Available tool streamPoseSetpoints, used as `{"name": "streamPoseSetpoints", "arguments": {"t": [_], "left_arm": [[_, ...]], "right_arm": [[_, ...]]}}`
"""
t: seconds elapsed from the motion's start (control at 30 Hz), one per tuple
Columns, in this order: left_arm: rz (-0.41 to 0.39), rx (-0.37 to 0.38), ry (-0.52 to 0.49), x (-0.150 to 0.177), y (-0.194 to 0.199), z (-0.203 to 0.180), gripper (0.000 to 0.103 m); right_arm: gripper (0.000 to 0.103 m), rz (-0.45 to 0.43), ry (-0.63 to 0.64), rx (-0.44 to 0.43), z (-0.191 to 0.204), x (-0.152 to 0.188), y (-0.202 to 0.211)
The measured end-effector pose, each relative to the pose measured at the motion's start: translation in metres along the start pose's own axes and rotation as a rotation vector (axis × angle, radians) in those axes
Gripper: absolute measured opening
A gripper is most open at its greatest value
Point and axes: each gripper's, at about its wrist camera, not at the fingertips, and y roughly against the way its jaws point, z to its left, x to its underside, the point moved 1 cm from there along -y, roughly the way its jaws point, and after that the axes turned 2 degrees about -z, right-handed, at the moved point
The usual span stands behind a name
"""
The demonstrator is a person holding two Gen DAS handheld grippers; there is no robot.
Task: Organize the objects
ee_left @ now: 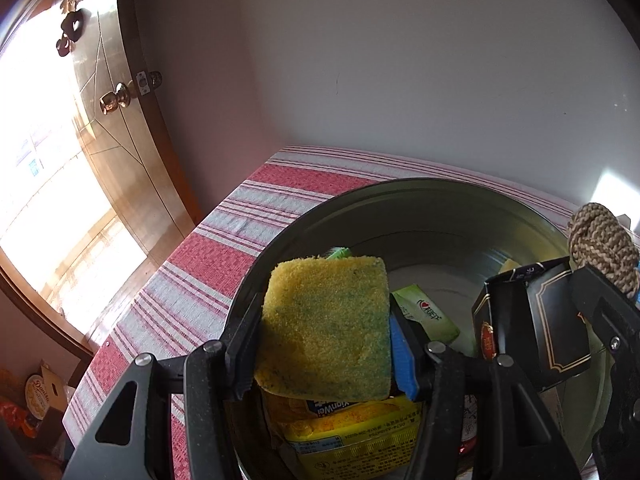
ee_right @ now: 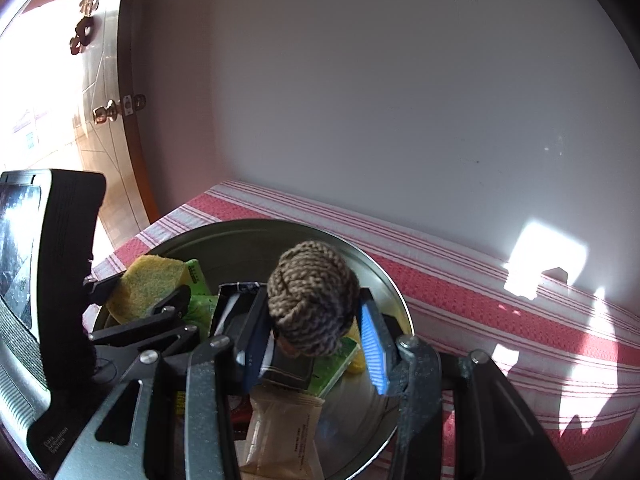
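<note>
room: white wall corner, wooden door with brass knob at left, hard sunlight coming in
bench: red/white striped cloth, pushed against the wall
left wrist view, bowl: large metal bowl on the bench, partly filled
left wrist view, left gripper: fingers part-closed on a yellow sponge with green scrub marks, held upright above the bowl's near side
left wrist view, contents: yellow snack packet directly under the sponge, green sachet just beside it
left wrist view, black box: gold-trimmed, at right, between the other gripper's fingers; whether clamped, can't tell
left wrist view, knot: brown braided rope ball at the right edge, above the box
right wrist view, right gripper: fingers drawn close together, rope ball sits between them over the bowl centre
right wrist view, contents: green packets, beige sachet lower down
right wrist view, left unit: its body and screen fill the left edge, sponge visible at its fingers
bench right side: bare striped cloth with sun patches
</note>
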Motion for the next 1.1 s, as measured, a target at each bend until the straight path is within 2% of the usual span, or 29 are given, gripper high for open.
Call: {"name": "streamPoseSetpoints", "arguments": {"t": [0.2,0.3,0.37,0.4,0.43,0.67,0.73,0.83,0.97,1.1], "left_arm": [[0.015,-0.006,0.007,-0.002,-0.007,0.003,0.058],[0.026,0.007,0.023,-0.004,-0.008,0.007,0.060],[0.030,0.048,0.053,-0.004,-0.008,0.011,0.069],[0.027,0.065,0.070,-0.004,-0.007,0.014,0.072],[0.022,0.085,0.084,-0.004,-0.005,0.016,0.077],[0.004,0.187,0.167,-0.006,0.009,0.022,0.089],[0.003,0.193,0.163,-0.005,0.012,0.022,0.089],[0.016,0.185,0.162,-0.003,0.014,0.022,0.089],[0.027,0.171,0.183,0.002,0.017,0.024,0.089],[0.009,0.164,0.184,0.010,0.024,0.025,0.089]], "right_arm": [[0.043,0.029,0.012,-0.024,0.005,-0.008,-0.009],[0.046,0.041,0.011,-0.086,0.006,-0.013,-0.013],[0.064,0.021,-0.010,-0.125,0.001,-0.013,-0.007],[0.083,0.000,-0.019,-0.133,-0.001,-0.013,-0.001],[0.094,-0.027,-0.025,-0.137,-0.004,-0.013,0.005],[0.097,-0.175,-0.054,-0.111,-0.016,-0.011,0.053],[0.103,-0.202,-0.072,-0.106,-0.021,-0.009,0.062],[0.103,-0.236,-0.093,-0.093,-0.025,-0.004,0.074],[0.103,-0.238,-0.111,-0.052,-0.029,0.001,0.077],[0.103,-0.222,-0.152,-0.061,-0.039,0.009,0.075]]}}
